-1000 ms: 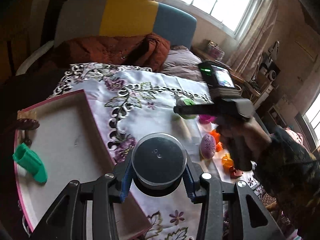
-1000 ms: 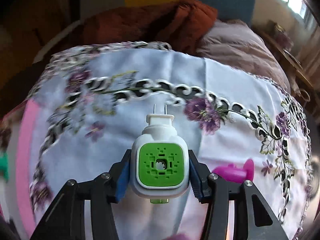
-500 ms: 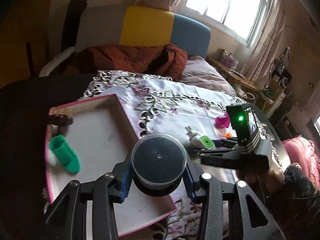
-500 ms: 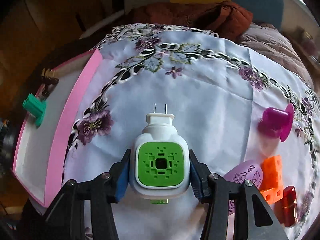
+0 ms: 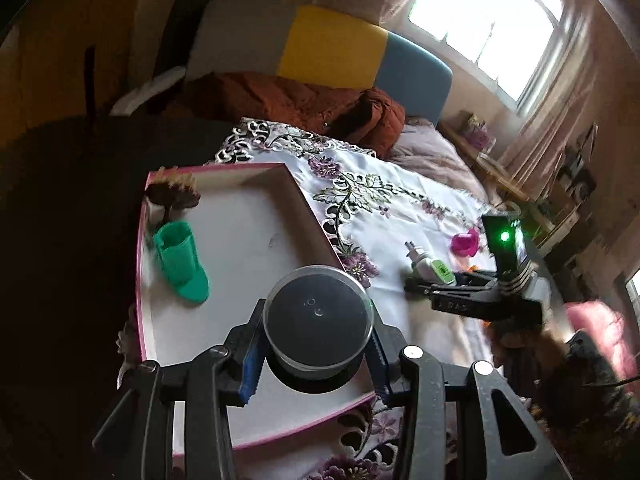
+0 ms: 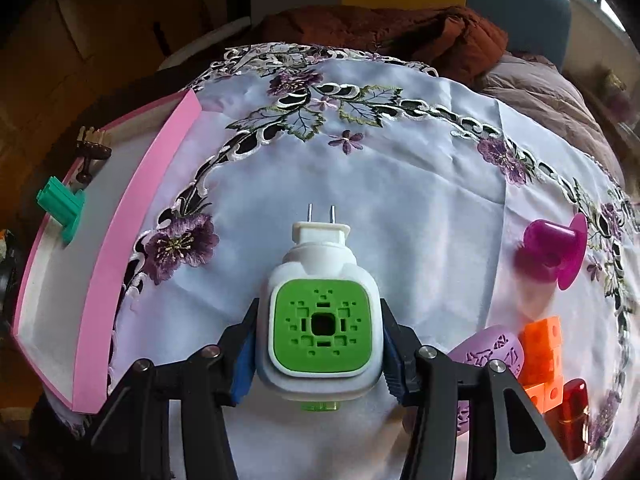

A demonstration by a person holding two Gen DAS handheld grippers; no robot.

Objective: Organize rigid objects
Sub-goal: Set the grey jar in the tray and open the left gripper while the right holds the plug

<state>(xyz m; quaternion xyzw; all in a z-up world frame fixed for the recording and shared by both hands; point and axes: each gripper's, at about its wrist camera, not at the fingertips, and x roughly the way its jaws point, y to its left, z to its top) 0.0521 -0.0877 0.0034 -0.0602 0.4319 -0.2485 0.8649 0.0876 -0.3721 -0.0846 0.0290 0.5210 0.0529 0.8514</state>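
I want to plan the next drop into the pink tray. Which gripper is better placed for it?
Left. The left gripper holds the black round container over the pink tray; the right gripper holds the plug-in device over cloth beside it.

My left gripper (image 5: 316, 364) is black plastic: two angular arms with triangular cut-outs, silver screw heads at the joints, and blue ribbed pads (image 5: 251, 364) on the inner faces of the fingers. My right gripper (image 6: 320, 356) is built the same, with black arms, silver screws and blue pads (image 6: 242, 364). Seen from the left wrist at three o'clock, its black body carries a small screen unit with a green light, and my sleeve (image 5: 592, 376) behind it is dark and patterned.
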